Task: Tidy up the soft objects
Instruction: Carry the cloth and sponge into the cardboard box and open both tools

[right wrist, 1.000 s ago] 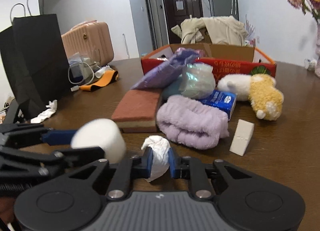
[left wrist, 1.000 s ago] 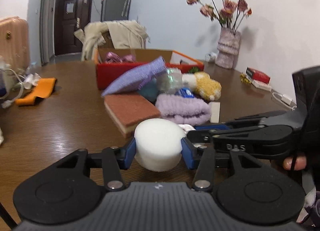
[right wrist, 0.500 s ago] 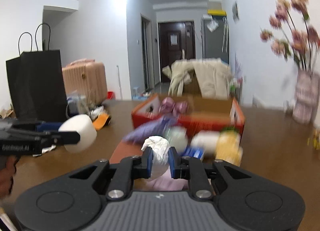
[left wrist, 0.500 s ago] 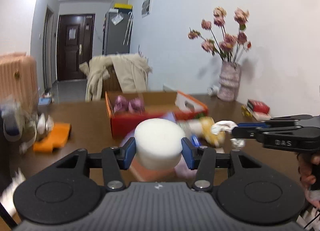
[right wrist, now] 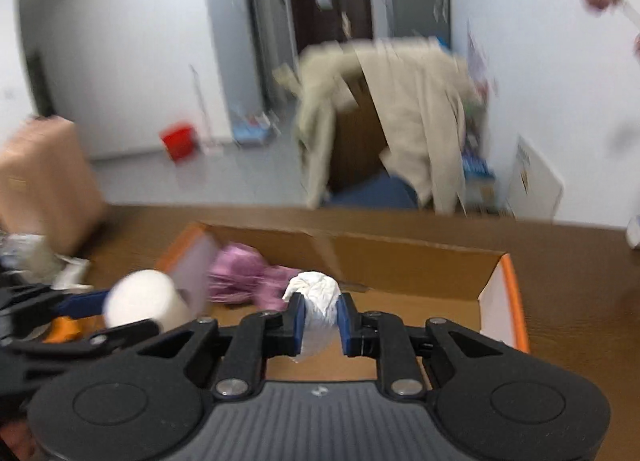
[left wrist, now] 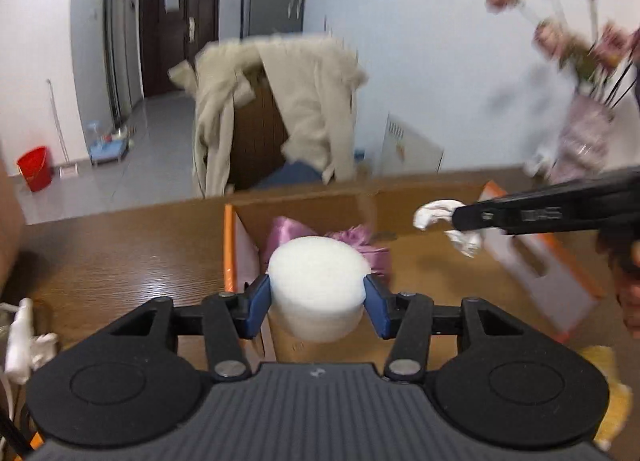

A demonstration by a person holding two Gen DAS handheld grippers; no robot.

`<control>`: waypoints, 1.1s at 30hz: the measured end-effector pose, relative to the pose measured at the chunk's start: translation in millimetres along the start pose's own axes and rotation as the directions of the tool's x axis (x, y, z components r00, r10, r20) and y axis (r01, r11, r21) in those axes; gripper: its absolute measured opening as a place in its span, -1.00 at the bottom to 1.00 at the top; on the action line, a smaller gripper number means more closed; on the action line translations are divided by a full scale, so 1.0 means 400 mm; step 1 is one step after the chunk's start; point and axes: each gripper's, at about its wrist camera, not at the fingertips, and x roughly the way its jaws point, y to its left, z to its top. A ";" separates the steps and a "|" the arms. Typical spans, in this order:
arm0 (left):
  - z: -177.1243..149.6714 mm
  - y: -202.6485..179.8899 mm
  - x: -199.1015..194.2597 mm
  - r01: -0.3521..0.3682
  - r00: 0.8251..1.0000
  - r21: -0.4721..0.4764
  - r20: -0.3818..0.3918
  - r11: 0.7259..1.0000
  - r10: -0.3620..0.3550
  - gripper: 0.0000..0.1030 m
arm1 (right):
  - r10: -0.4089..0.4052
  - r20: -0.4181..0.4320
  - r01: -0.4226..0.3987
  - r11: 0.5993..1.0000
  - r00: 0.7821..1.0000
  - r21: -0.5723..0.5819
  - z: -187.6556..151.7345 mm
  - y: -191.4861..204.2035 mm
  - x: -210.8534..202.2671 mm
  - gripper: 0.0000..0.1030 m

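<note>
My left gripper (left wrist: 318, 303) is shut on a white foam cylinder (left wrist: 316, 285), held in the air over the near left end of the open cardboard box (left wrist: 424, 261). My right gripper (right wrist: 320, 319) is shut on a crumpled white cloth (right wrist: 318, 305), held over the middle of the same box (right wrist: 400, 261). Pink fabric (left wrist: 352, 241) lies inside the box at its far left (right wrist: 248, 275). In the left wrist view the right gripper (left wrist: 456, 221) reaches in from the right with the cloth (left wrist: 436, 217). In the right wrist view the foam cylinder (right wrist: 146, 303) shows at the left.
The box has orange edges and sits on a brown wooden table (left wrist: 120, 245). Beyond the far table edge a chair draped with a beige coat (left wrist: 296, 101) stands. A vase of pink flowers (left wrist: 584, 133) is at the right. A yellow plush (left wrist: 612, 413) peeks in at the lower right.
Both grippers lifted off the table with their loads and swept forward past the pile of soft things. They now hang over the open box, which fills the lower view.
</note>
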 end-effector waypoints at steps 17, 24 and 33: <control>0.025 0.034 -0.082 -0.038 0.999 0.021 0.025 0.999 0.038 0.47 | -0.020 -0.017 0.021 0.998 1.000 0.052 0.018 -0.001 0.079 -0.08; 0.041 0.013 -0.429 -0.059 0.978 0.018 0.201 0.998 0.054 0.67 | -0.031 0.134 0.031 1.000 0.990 0.008 0.009 0.024 -0.299 0.11; -0.076 -0.044 -0.814 -0.086 0.930 0.057 0.364 0.995 0.059 1.00 | 0.018 0.310 0.012 0.996 0.950 -0.093 -0.155 0.088 -0.748 0.45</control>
